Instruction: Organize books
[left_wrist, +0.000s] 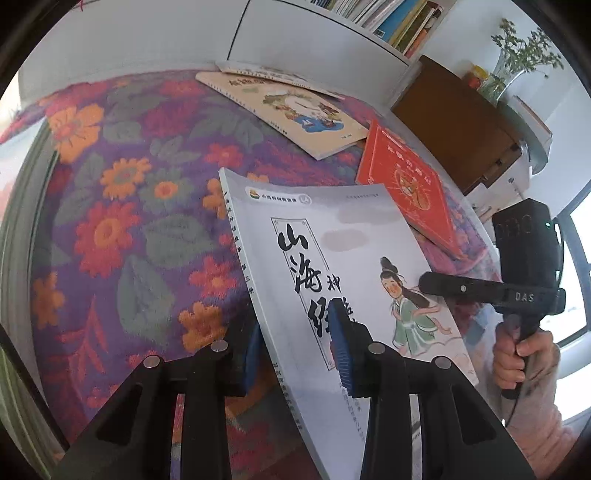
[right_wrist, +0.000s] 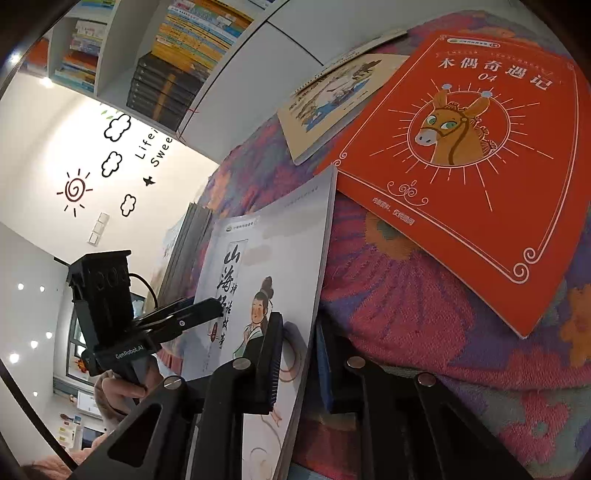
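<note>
A white book (left_wrist: 332, 229) with black brush lettering and a painted figure is held tilted above the floral cloth (left_wrist: 129, 203). My left gripper (left_wrist: 295, 343) is shut on its spine edge, one blue pad on the cover and one underneath. My right gripper (right_wrist: 299, 354) is shut on the opposite long edge of the same book (right_wrist: 266, 251). Each gripper shows in the other's view: the right gripper (left_wrist: 436, 284) and the left gripper (right_wrist: 207, 310). A red book (right_wrist: 461, 147) with a donkey picture and a beige book (right_wrist: 332, 103) lie flat beyond it.
A white shelf (right_wrist: 192, 37) packed with books rises behind the cloth. In the left wrist view a brown box (left_wrist: 454, 122) and a vase of greenery (left_wrist: 517, 55) stand at the right. A person's hand (left_wrist: 517, 358) grips the right handle. Dark upright books (right_wrist: 188, 251) stand left of the white book.
</note>
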